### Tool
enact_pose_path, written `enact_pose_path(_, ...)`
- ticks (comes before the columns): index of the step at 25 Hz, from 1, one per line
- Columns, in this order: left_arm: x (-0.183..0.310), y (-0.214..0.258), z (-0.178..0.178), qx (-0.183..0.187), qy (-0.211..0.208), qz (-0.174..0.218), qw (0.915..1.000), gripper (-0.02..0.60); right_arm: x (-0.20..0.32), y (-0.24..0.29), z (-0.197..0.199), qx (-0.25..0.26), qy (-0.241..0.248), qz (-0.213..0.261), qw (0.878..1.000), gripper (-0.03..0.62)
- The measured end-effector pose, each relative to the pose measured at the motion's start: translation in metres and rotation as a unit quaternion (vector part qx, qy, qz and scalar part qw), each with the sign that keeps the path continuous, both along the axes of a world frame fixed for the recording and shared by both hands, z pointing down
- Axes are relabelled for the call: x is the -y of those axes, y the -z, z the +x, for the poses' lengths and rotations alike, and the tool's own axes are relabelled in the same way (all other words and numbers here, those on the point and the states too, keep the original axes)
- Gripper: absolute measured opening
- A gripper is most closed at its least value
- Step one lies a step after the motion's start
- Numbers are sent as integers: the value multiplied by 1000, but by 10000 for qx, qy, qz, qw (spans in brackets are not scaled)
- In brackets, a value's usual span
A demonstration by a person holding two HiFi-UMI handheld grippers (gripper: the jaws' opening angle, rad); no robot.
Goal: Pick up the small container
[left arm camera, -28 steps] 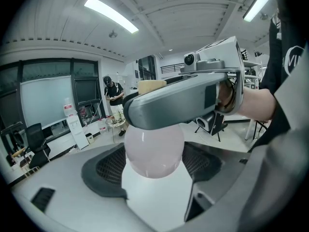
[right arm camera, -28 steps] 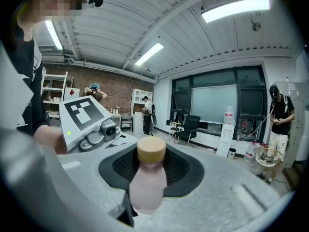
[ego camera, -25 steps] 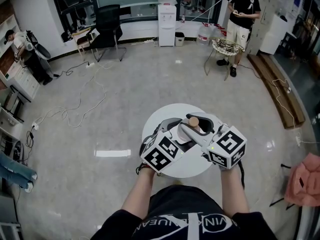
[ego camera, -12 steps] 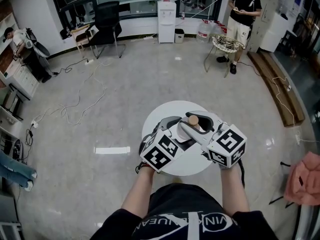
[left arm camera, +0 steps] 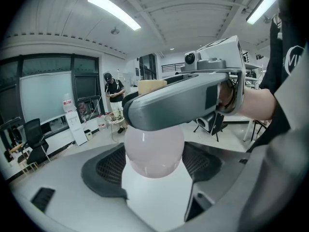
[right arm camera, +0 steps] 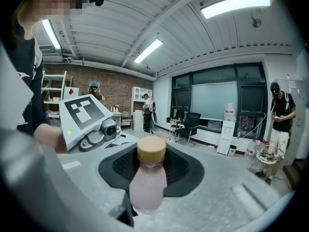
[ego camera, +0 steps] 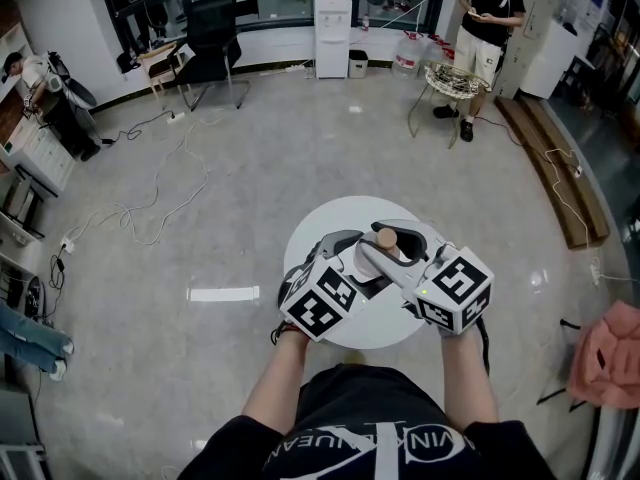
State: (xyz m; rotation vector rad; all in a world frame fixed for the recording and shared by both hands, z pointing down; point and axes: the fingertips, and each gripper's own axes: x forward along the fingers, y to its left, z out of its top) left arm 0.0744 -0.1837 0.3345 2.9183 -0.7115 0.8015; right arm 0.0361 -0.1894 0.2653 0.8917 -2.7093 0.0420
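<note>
The small container (ego camera: 386,240) is a pale pink bottle with a tan cap, above the round white table (ego camera: 312,230). In the right gripper view the container (right arm camera: 147,180) stands upright between the black pads of my right gripper (right arm camera: 148,173), which is shut on it. My right gripper (ego camera: 376,254) reaches it from the right in the head view. My left gripper (ego camera: 347,260) comes from the left, open. In the left gripper view the container (left arm camera: 154,151) sits at the tips of my left gripper (left arm camera: 154,167), and the right gripper's grey finger (left arm camera: 178,103) crosses its neck.
A person (ego camera: 489,13) stands at the back right beside a wire side table (ego camera: 452,84). A black chair (ego camera: 214,50) and a water dispenser (ego camera: 333,26) line the far wall. Cables (ego camera: 150,208) trail over the floor on the left. A pink bag (ego camera: 606,353) lies at the right.
</note>
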Motion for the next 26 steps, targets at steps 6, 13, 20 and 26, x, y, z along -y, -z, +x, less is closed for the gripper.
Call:
enact_pose_path(6,3,-3,-4,20,-39,-56,10000,344,4,-3,-4,12,-45,-59,10000,126)
enact_pose_path(13,7,-3,0,42,-67,-116,9999,344,9,-3,0,42,-53,-111,9999,126)
enact_pose_path(20,8,-10,4,54,-76,-134,9999,344,10,-9,5,46,-72,-125,9999,126)
enact_pose_path(26,11,-9,3,61,-102,-162,9998,344,14,-8,3,47,-92,-145,9998,126)
